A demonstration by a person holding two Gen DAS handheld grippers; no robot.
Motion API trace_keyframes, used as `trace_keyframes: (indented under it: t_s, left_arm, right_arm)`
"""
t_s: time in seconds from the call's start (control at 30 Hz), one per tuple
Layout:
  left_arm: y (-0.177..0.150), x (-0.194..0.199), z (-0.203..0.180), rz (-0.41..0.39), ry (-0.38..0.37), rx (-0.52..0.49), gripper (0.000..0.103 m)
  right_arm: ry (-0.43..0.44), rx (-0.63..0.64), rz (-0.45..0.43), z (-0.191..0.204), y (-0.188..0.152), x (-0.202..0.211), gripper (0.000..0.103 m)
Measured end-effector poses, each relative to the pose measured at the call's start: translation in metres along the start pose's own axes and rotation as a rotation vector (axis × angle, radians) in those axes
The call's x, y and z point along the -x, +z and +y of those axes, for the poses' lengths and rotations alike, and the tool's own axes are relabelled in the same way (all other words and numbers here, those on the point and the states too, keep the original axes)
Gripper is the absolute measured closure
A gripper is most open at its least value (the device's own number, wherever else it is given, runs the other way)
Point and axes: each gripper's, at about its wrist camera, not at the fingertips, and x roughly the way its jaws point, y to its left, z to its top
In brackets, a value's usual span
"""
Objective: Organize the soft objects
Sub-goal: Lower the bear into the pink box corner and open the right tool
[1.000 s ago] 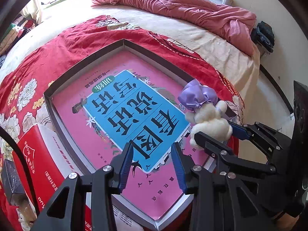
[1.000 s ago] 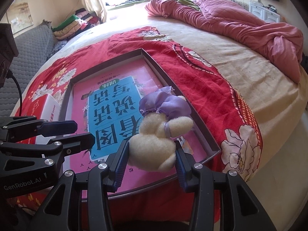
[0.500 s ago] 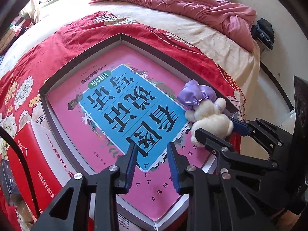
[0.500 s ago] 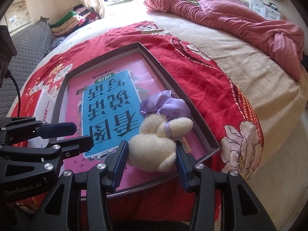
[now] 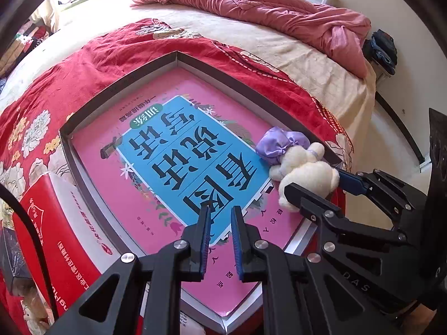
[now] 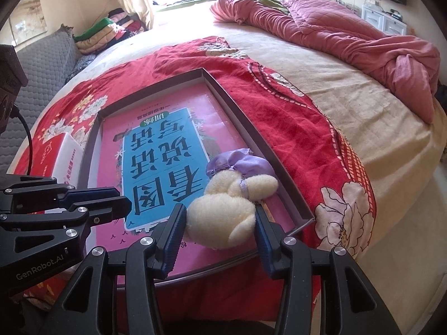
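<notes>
A cream plush toy with a purple satin bonnet lies at the near right corner of a shallow dark grey box, on a pink book with a blue panel. My right gripper is shut on the toy's body, a pad pressing each side. In the left wrist view the same toy sits between the right gripper's fingers. My left gripper hovers over the book, its jaws closing to a narrow slit with nothing between them. It also shows at the left of the right wrist view.
The box's rim rests on a red floral blanket spread over a beige bed. A red and white carton lies against the box's left side. A crumpled pink quilt lies at the back right. The bed's edge drops off to the right.
The left gripper's jaws have come together from a wide gap to a narrow slit. The right gripper and the plush toy have stayed where they were.
</notes>
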Motion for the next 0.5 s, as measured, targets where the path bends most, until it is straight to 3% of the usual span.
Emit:
trace_keyframes:
  t_s: [0.27,0.5]
  left_arm:
    - [-0.002,0.007,0.004,0.004,-0.004,0.016,0.086]
    - [-0.004,0.017,0.005,-0.008,-0.001,0.014,0.077]
  right_arm:
    - [-0.018,0.005,-0.018,0.002,0.001,0.009,0.048]
    - [-0.032,0.024,-0.031,0.006,0.003,0.016,0.048]
